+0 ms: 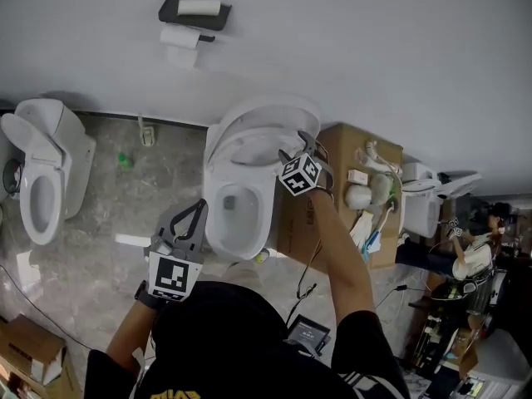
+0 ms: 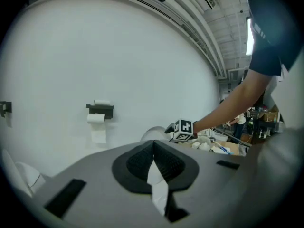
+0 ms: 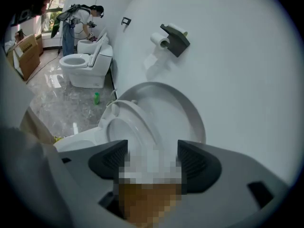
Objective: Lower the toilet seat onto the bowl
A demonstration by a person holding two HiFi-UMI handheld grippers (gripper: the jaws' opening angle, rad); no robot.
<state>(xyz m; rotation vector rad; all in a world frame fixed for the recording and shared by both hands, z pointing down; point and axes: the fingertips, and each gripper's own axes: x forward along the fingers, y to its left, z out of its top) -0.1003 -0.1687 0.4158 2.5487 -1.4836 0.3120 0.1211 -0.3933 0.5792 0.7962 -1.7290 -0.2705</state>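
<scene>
Below, glossy marble floor (image 1: 108, 214), white wall (image 1: 374, 48), toilet (image 1: 219, 181).

Toilet-paper holder (image 1: 194, 12) up high. Second toilet (image 1: 43, 169) far lower left of holder; green bottle (image 1: 125, 161) on floor (image 1: 100, 239) below-left; open cardboard box (image 1: 337, 144) lower right.

1. You are standing over a grey marbled floor (image 1: 100, 223).
2. Two toilets are sitting on it: the middle toilet (image 1: 218, 185) before you, the left toilet (image 1: 71, 152) well apart.
3. A cardboard box (image 1: 345, 144) is standing just beside the middle toilet.
4. A green bottle (image 1: 125, 161) is sitting between the toilets.
</scene>
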